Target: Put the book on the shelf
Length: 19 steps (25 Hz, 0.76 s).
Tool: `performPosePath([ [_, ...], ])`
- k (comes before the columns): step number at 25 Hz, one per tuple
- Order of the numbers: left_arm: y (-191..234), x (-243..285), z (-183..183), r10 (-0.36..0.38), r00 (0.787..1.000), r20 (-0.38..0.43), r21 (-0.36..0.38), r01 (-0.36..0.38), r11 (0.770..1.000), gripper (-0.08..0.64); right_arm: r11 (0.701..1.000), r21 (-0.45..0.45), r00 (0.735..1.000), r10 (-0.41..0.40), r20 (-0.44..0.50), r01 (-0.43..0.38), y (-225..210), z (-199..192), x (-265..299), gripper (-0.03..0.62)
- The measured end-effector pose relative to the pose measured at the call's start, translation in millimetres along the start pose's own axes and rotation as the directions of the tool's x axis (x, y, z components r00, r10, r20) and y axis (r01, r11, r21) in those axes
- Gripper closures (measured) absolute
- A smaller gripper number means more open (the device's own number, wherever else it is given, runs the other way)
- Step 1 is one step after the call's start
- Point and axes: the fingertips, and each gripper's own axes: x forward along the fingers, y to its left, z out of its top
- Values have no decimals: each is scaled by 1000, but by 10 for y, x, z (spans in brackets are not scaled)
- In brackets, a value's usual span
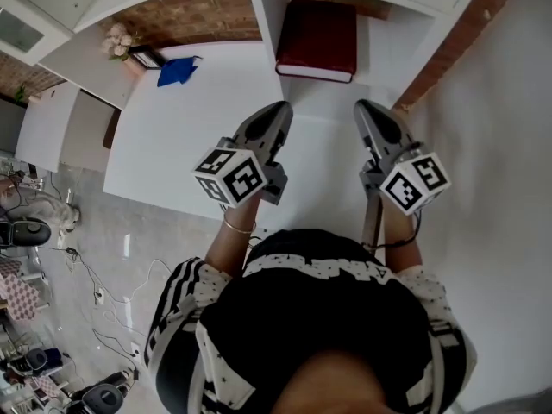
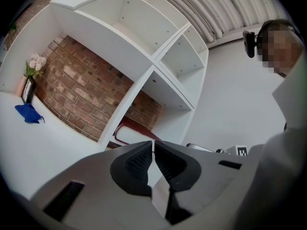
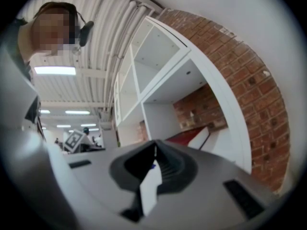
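1. The person stands at the white table [image 1: 172, 145] with both forearms reaching forward, a claw in each hand, side by side and a little apart.
2. The left gripper [image 1: 283, 107] is held about level above the tabletop. Its nose points toward the white shelf [image 1: 263, 15], and its marker cube sits back near the wrist, which wears a bracelet [image 1: 239, 227].
3. In the left gripper view, the left gripper [image 2: 153, 150] has its dark pads pressed together with nothing between them.
4. The right gripper [image 1: 362, 107] mirrors that pose, level and aimed at the same part of the shelf.
5. In the right gripper view, the right gripper [image 3: 154, 152] is also closed and empty.
6. The dark red book [image 1: 316, 40] lies flat in the lowest compartment of the shelf, right of the upright divider, with the brick wall behind it and its pale page edge toward the person.
7. The book is just ahead of both claw tips, and neither touches it.
8. Off to the left on the table lie a blue cloth [image 1: 178, 69], a small picture frame [image 1: 147, 56] and a bunch of pale flowers [image 1: 121, 40].
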Motion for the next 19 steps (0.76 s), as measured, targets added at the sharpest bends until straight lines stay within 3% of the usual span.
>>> performPosePath([
  [19, -35, -164, -19, 25, 1000, 5, 8, -25, 1000, 509, 1000, 15, 1000, 26, 3, -27, 136, -42, -44, 561],
])
